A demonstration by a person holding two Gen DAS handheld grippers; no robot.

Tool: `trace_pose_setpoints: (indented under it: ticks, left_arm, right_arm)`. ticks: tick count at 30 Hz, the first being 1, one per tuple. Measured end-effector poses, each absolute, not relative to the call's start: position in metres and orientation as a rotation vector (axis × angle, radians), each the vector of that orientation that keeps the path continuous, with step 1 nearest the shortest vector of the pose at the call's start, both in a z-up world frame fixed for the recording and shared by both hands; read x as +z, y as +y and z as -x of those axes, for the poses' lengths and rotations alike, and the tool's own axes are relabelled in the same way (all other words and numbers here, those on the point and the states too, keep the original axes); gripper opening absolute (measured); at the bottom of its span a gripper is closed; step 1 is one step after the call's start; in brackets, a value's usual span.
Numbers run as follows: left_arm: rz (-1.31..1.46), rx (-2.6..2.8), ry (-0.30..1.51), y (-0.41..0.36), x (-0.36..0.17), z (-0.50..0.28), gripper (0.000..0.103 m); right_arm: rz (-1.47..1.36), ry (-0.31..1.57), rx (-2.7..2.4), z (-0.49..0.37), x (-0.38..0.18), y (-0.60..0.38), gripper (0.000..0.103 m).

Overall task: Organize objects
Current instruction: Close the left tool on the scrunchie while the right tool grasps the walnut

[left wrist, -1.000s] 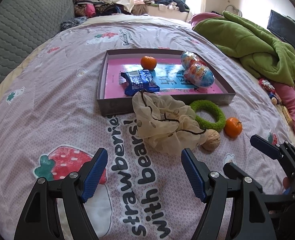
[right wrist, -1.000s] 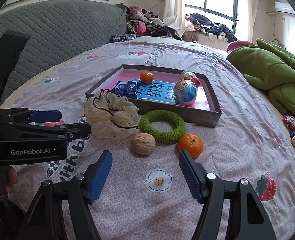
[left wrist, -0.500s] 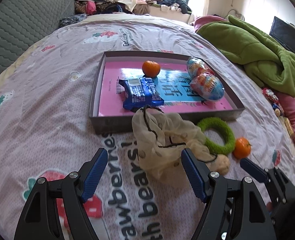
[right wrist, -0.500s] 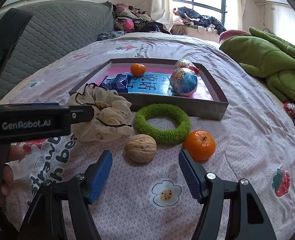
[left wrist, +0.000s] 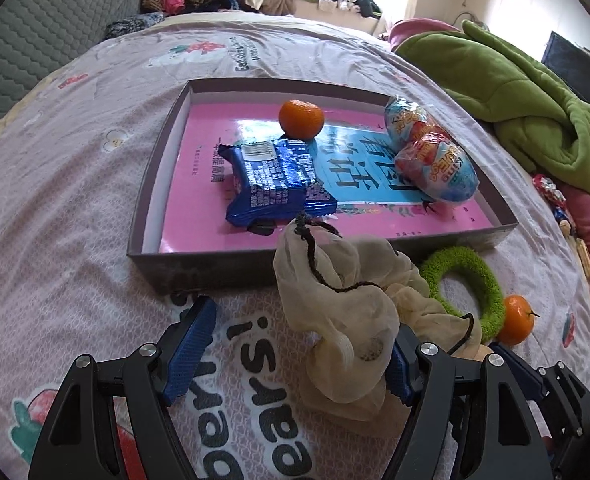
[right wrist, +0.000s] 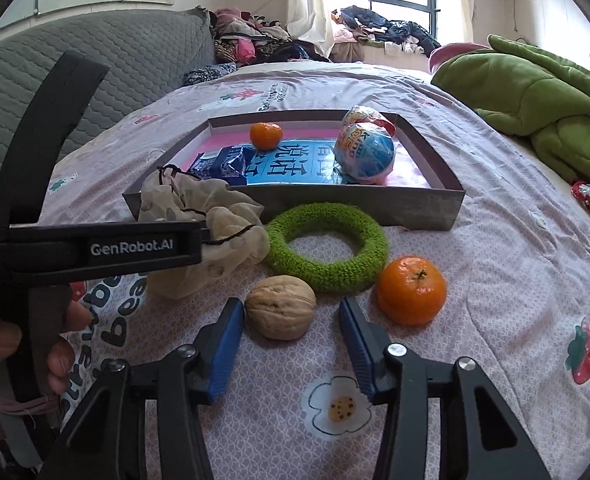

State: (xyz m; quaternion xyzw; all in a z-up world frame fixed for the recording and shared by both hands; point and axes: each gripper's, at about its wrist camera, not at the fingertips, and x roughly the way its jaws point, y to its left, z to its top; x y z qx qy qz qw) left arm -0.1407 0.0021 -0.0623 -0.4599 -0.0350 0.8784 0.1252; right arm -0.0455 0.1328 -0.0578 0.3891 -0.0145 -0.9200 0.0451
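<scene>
Sorting is partly done: one orange mandarin [left wrist: 300, 119], a blue snack packet [left wrist: 277, 180] and two foil eggs [left wrist: 435, 162] lie in my grey tray [left wrist: 215, 270]. On the bed, my left tool [left wrist: 295, 356] closes around the cream pouch [left wrist: 347, 320], my right tool [right wrist: 291, 346] around the brown walnut [right wrist: 281, 312], neither gripping; the green knitted ring [right wrist: 327, 248] and second mandarin [right wrist: 412, 290] wait.

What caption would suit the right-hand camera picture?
Right gripper closing around a brown walnut, beside a fuzzy green ring and an orange tangerine.

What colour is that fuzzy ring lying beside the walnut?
The ring is bright green; the right wrist view shows it best.
</scene>
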Motion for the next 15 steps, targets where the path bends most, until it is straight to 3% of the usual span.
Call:
trace_pose_setpoints:
  ticks: [3,4,6,10,15]
  left_arm:
    - [1.329,2.544,-0.099,0.004,-0.064,0.140,0.048]
    - [1.330,2.550,-0.080,0.005,-0.064,0.140,0.035]
    - [1.324,2.559,-0.060,0.004,-0.064,0.140,0.020]
    - [1.314,2.545,-0.061,0.004,-0.064,0.136,0.011]
    - [1.297,2.536,-0.067,0.004,-0.057,0.127,0.010]
  right_arm:
    - [-1.178,-0.053,-2.797,0.046,-0.058,0.132,0.039]
    - [-1.177,-0.057,-2.788,0.046,-0.058,0.131,0.037]
    - [-1.168,-0.057,-2.784,0.045,-0.057,0.130,0.037]
    - [-1.154,-0.066,-2.767,0.041,-0.055,0.131,0.037]
    - [-1.114,-0.054,-2.760,0.033,-0.046,0.131,0.037]
